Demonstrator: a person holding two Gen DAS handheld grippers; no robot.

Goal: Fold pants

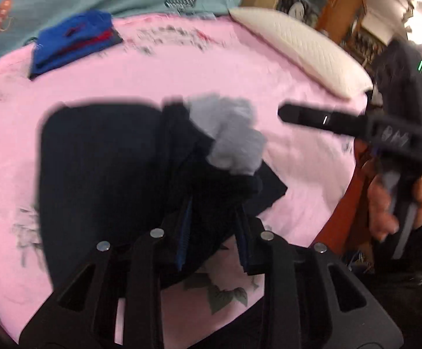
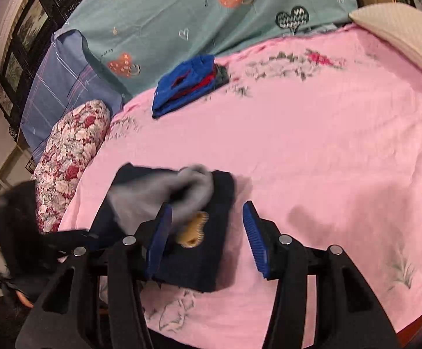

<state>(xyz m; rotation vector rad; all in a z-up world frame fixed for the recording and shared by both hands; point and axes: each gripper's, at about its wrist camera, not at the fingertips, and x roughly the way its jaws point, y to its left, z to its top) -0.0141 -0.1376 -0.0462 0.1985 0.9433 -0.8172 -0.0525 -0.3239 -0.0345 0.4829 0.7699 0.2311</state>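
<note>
Dark navy pants lie partly folded on the pink bed sheet, with a bunched grey pocket lining turned out on top. My left gripper has its fingers closed around a raised fold of the pants. In the right wrist view the pants form a dark rectangle with the grey lining and a tan patch. My right gripper is open above the pants' right edge and holds nothing. It also shows in the left wrist view, at the right.
A folded stack of blue and red clothes lies farther back on the sheet. A white pillow is at the right, a floral bolster and a blue plaid pillow at the left. A teal heart-print sheet lies behind.
</note>
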